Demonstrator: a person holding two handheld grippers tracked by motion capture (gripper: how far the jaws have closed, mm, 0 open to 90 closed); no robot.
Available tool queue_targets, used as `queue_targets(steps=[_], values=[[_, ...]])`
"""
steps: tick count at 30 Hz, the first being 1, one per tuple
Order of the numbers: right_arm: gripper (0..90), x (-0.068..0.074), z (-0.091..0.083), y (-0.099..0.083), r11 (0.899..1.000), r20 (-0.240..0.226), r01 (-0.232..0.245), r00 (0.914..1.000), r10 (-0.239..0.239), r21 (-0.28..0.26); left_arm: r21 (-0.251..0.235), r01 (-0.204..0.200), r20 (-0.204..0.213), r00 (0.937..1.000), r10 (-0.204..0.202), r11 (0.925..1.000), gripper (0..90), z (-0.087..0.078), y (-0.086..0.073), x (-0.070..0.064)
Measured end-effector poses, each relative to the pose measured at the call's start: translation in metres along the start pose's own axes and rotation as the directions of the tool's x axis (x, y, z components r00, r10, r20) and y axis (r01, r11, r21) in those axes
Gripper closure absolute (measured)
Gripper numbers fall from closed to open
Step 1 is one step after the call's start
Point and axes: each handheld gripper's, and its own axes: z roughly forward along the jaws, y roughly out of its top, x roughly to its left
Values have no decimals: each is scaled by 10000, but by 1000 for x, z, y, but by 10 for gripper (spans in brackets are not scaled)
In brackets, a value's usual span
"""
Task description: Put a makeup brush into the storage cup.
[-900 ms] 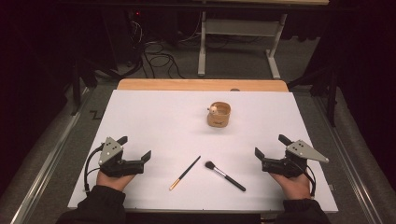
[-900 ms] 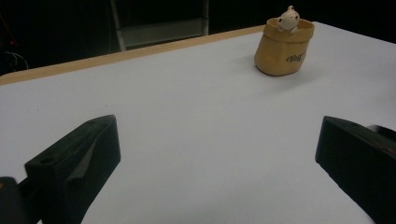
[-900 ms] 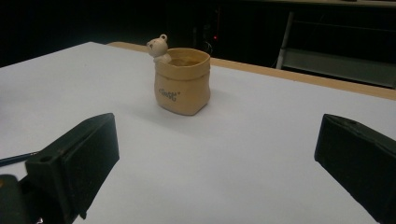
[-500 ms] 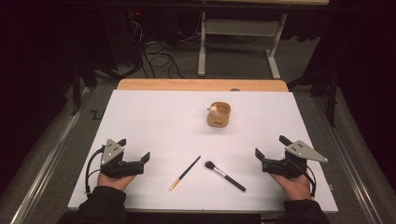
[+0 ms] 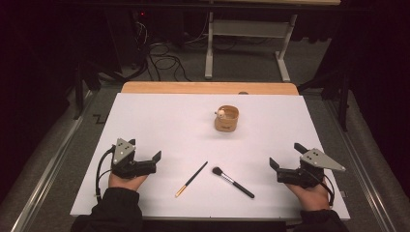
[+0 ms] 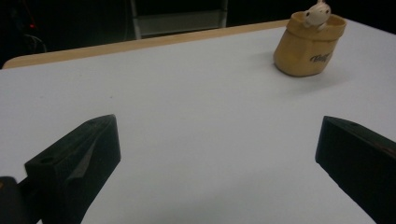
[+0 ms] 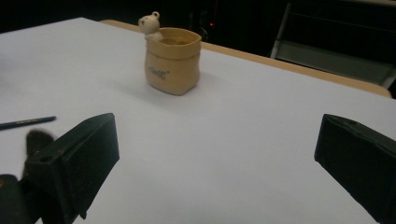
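A tan sack-shaped cup [image 5: 226, 120] with a small bear figure on its rim stands on the white table top [image 5: 159, 121], right of centre. It also shows in the left gripper view [image 6: 308, 44] and the right gripper view [image 7: 173, 60]. A thin black brush with a gold end [image 5: 191, 179] and a black-handled powder brush [image 5: 232, 181] lie near the front, between the hands. My left gripper [image 5: 144, 149] rests at the front left, open and empty. My right gripper [image 5: 285, 154] rests at the front right, also open and empty, with the powder brush's bristles [image 7: 35, 138] just beyond its left jaw.
A wooden strip [image 5: 208, 88] runs along the table's far edge. Beyond it are a grey table frame [image 5: 246, 29] and cables [image 5: 159, 58] on the dark floor. A wide stretch of white surface separates the grippers from the cup.
The left gripper has shifted very slightly forward and to the right. The brushes, the cup and the right gripper are where they were.
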Motion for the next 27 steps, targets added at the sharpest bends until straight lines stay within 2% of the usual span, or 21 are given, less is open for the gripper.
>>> queue_targets(steps=[1,3,4,5,6,9,14,21,27], values=[[5,-7,-5,0,9999,279,-82,9996,84,-81,-38,-21,106,9999,21,10000,6,0,1,-1],[5,-11,-6,-1,9998,554,-193,9983,197,-87,-221,-272,228,9994,277,9994,7,-4,2,-1],[5,-12,-6,-1,9996,669,-257,9974,261,-75,-221,-272,228,9994,277,9994,6,-4,2,-1],[5,-12,-6,-1,9996,669,-257,9974,261,-75,-248,-201,258,9995,207,9995,6,-5,1,0],[5,-12,-6,-3,9989,711,-468,9964,470,-53,-260,-62,320,9995,70,9996,7,-6,1,3],[5,-9,-4,-5,9991,747,-410,9964,403,77,-282,315,310,9990,-307,9991,7,-6,0,10],[5,-4,-1,-5,9998,711,-184,9973,178,91,-323,402,107,9991,-399,9987,7,-7,0,13],[5,-8,3,-6,9996,577,-273,9980,270,57,89,261,27,9997,-261,9996,6,-7,-4,10],[5,-9,6,-6,9995,465,-326,9984,324,42,637,447,-86,9990,-443,9970,7,-8,-8,12]])
